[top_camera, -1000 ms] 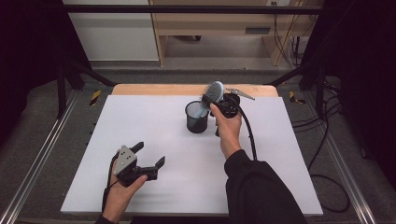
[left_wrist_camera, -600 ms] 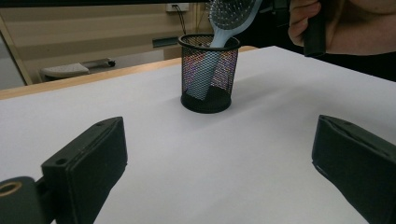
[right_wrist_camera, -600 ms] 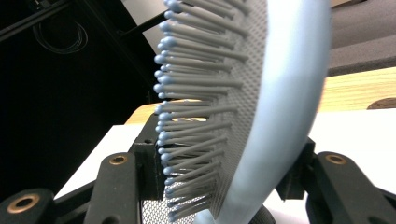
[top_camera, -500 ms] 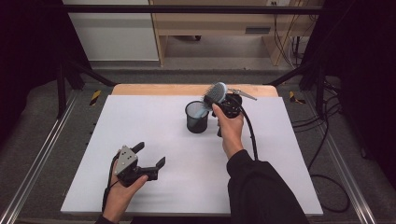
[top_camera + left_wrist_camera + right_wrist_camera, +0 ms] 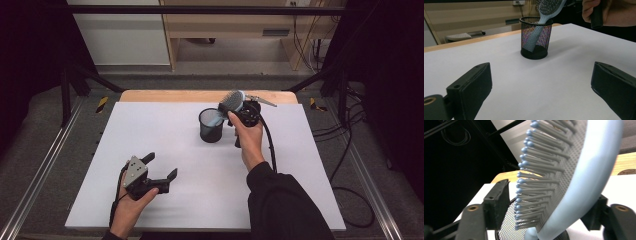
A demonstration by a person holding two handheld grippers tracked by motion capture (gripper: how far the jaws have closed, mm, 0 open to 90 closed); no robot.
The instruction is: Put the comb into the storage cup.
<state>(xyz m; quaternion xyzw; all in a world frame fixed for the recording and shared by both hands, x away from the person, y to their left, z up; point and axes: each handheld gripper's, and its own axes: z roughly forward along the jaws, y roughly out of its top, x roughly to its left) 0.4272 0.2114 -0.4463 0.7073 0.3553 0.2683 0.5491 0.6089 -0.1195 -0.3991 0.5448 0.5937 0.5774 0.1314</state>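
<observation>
A light blue hairbrush [image 5: 231,101] stands handle-down in a black mesh cup [image 5: 211,127] at the far middle of the white table; its head leans out over the rim. My right gripper [image 5: 234,108] is at the brush head, and its jaws have just been opening. In the right gripper view the brush head [image 5: 574,170] is still between the jaws of that gripper [image 5: 549,201], with a gap between the left pad [image 5: 499,195] and the bristles. My left gripper [image 5: 161,166] rests open on the table at the front left, nothing between its jaws [image 5: 541,75], and it faces the cup [image 5: 535,37].
The white table top [image 5: 175,135] has a wooden strip [image 5: 165,96] along its far edge. Metal rails run down both sides of the table. The right gripper's black cable [image 5: 272,150] trails back along the person's forearm.
Both hands stay where they were. The brush still stands in the cup with the right gripper at its head.
</observation>
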